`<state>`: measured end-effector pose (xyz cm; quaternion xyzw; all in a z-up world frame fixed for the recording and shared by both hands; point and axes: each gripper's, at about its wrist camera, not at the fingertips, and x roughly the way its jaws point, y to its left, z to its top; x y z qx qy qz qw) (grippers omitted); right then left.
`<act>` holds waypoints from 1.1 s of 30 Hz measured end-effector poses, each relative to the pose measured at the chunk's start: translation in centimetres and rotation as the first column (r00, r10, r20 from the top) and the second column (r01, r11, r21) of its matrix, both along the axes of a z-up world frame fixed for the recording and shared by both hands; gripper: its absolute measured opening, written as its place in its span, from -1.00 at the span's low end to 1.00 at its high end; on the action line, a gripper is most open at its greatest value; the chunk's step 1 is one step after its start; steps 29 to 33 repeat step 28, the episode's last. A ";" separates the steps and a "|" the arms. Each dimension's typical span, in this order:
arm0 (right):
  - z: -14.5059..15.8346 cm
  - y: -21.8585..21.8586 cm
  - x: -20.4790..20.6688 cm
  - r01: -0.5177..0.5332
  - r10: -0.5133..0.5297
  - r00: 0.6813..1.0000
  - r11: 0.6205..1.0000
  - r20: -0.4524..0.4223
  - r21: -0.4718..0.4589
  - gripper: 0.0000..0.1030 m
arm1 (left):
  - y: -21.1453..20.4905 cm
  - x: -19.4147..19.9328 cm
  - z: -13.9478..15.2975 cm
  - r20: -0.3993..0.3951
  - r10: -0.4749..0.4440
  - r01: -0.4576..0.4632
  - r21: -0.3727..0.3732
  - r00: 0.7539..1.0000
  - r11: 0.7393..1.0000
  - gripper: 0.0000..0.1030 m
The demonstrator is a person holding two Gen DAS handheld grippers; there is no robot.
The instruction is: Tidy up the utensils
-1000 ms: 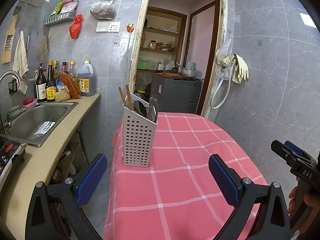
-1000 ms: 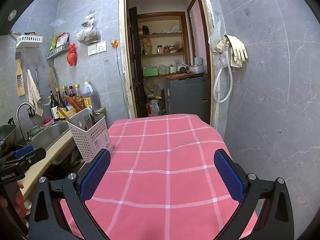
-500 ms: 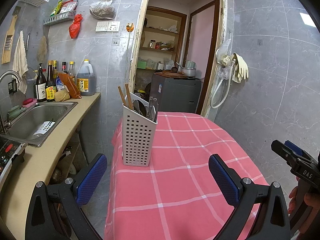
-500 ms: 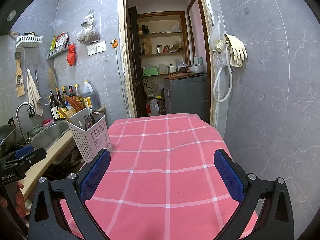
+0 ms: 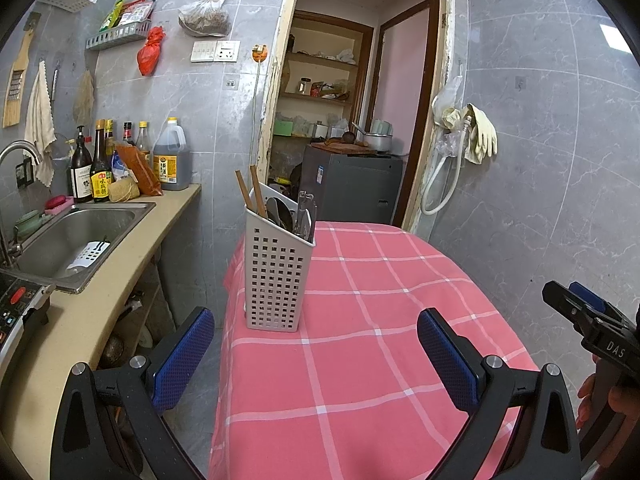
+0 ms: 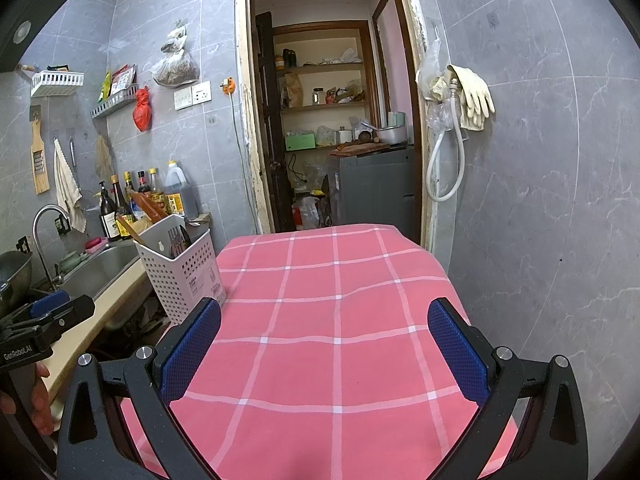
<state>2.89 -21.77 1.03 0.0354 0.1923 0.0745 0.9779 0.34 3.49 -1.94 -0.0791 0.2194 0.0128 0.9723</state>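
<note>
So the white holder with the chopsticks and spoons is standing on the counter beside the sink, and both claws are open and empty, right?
Not quite: the white holder stands on the pink checked tablecloth, at its edge nearest the counter, as the left wrist view shows. Both the left claw and right claw are open and empty.

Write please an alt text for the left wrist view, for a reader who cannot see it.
A white perforated utensil holder with chopsticks and metal cutlery stands at the left edge of a table with a pink checked cloth, ahead of the open left tongs. A steel sink lies left; the right tongs show at the right edge.
</note>
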 end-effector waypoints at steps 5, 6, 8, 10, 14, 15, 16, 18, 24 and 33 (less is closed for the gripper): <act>0.0 0.0 0.0 0.001 -0.001 1.000 1.000 -0.002 0.001 0.97 | 0.1 -0.1 -0.2 -0.005 0.006 -0.006 0.010 1.000 1.000 0.99; -0.1 -0.1 0.0 0.001 -0.001 1.000 1.000 -0.003 0.002 0.97 | 0.2 0.0 -0.3 -0.009 0.008 -0.008 0.012 1.000 1.000 0.99; -0.1 0.0 0.0 0.001 -0.001 1.000 1.000 -0.004 0.001 0.97 | 0.2 0.0 -0.4 -0.016 0.016 -0.016 0.020 1.000 1.000 0.99; -0.3 0.1 -0.2 0.001 -0.001 1.000 1.000 -0.005 0.001 0.97 | 0.3 0.0 -0.4 -0.023 0.022 -0.021 0.029 0.999 0.999 0.99; -0.8 0.3 -0.4 0.002 -0.002 1.000 1.000 -0.011 0.002 0.97 | 0.5 0.1 -0.5 -0.026 0.017 -0.016 0.030 1.000 0.999 0.99; -0.8 0.2 -0.4 0.000 0.000 1.000 1.000 -0.013 0.001 0.97 | 0.5 0.1 -0.5 -0.028 0.018 -0.017 0.032 0.999 0.999 0.99; -0.9 0.3 -0.5 0.000 0.000 1.000 1.000 -0.013 0.002 0.97 | 0.6 0.1 -0.5 -0.030 0.019 -0.018 0.034 0.999 0.999 0.99; -0.8 0.3 -0.4 0.000 0.000 1.000 1.000 -0.013 0.001 0.97 | 0.6 0.3 -0.4 -0.032 0.020 -0.019 0.035 0.999 0.999 0.99; -0.9 0.3 -0.4 0.000 0.000 1.000 1.000 -0.016 0.002 0.97 | 1.0 0.3 -0.5 -0.036 0.019 -0.018 0.035 0.999 0.999 0.99; -1.2 0.5 -0.6 -0.001 0.001 1.000 1.000 -0.019 0.002 0.97 | 1.1 0.4 -0.6 -0.039 0.018 -0.017 0.036 0.999 0.999 0.99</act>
